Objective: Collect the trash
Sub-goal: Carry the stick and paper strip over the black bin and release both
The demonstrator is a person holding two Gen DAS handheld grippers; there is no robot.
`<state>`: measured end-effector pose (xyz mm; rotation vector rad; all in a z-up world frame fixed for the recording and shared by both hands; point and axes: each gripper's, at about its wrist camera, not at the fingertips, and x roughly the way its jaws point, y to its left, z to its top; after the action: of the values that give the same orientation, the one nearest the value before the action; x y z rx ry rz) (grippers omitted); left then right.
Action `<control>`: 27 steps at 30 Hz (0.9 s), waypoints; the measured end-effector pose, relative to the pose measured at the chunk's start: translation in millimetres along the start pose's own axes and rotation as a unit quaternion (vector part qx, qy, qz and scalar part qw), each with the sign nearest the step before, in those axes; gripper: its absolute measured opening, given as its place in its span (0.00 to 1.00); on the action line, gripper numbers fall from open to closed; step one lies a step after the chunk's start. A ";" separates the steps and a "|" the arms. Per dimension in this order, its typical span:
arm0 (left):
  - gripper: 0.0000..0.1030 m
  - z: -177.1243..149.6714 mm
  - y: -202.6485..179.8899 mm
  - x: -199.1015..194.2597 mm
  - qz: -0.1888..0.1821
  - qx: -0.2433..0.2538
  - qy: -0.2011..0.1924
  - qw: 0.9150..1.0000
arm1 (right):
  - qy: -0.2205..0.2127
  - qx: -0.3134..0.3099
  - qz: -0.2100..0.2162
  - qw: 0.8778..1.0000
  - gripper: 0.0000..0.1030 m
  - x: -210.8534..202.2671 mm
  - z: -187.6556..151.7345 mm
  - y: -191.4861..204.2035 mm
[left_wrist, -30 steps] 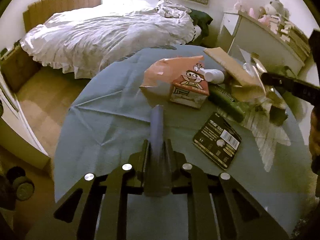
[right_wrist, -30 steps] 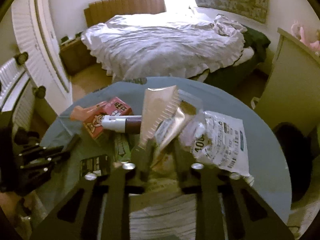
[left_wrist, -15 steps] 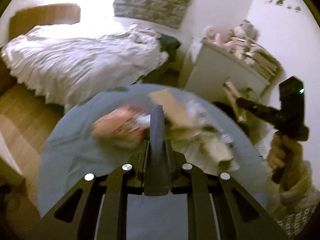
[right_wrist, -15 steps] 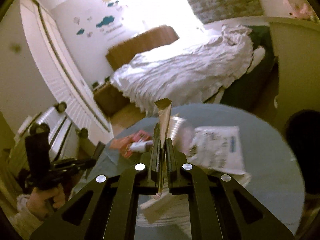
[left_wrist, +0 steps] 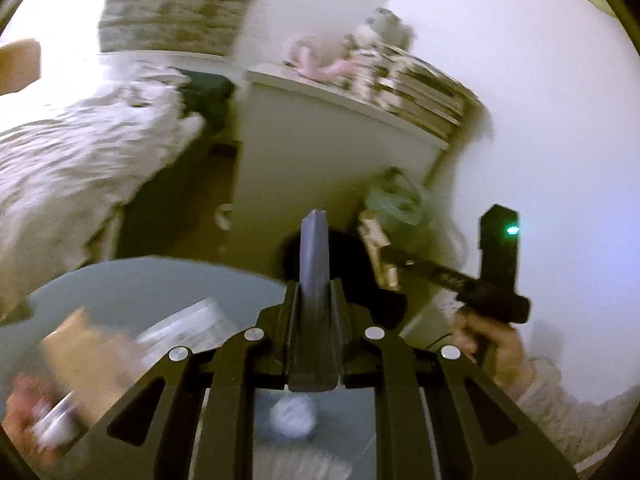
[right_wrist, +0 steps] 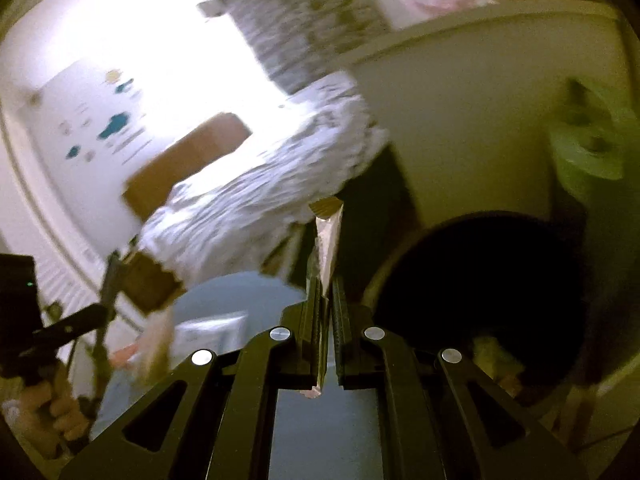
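Note:
My left gripper (left_wrist: 315,284) is shut on a flat blue-grey packet (left_wrist: 314,240) that sticks out edge-on past its fingertips. My right gripper (right_wrist: 325,284) is shut on a thin foil wrapper (right_wrist: 329,232), also edge-on. A black bin (right_wrist: 480,288) stands just right of and below that wrapper; in the left wrist view the bin (left_wrist: 360,284) shows dark behind the packet. Each view shows the other gripper in a hand: the right gripper (left_wrist: 382,254) with its wrapper, the left gripper (right_wrist: 116,268) with its packet. Both views are blurred.
The round table with the blue cloth (left_wrist: 132,280) still bears a brown card (left_wrist: 80,344), a white packet (left_wrist: 188,328), a crumpled white ball (left_wrist: 292,416) and a red box (left_wrist: 20,404). A white cabinet (left_wrist: 320,152), a green bag (left_wrist: 396,204) and a bed (left_wrist: 80,160) stand beyond.
Both grippers have come up off the table and swung right towards the black bin. The right gripper closed on the foil wrapper and carried it off the pile.

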<state>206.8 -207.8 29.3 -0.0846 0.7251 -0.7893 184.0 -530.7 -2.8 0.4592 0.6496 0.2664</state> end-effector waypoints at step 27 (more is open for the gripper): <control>0.23 31.3 -30.4 215.8 -0.048 -0.025 0.128 0.990 | -0.001 0.113 -0.074 0.991 0.08 52.1 18.6 -135.3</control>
<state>310.8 -380.9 -58.5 -0.0641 0.9908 -0.8830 248.7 -634.4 -82.9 0.6246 0.7121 0.0513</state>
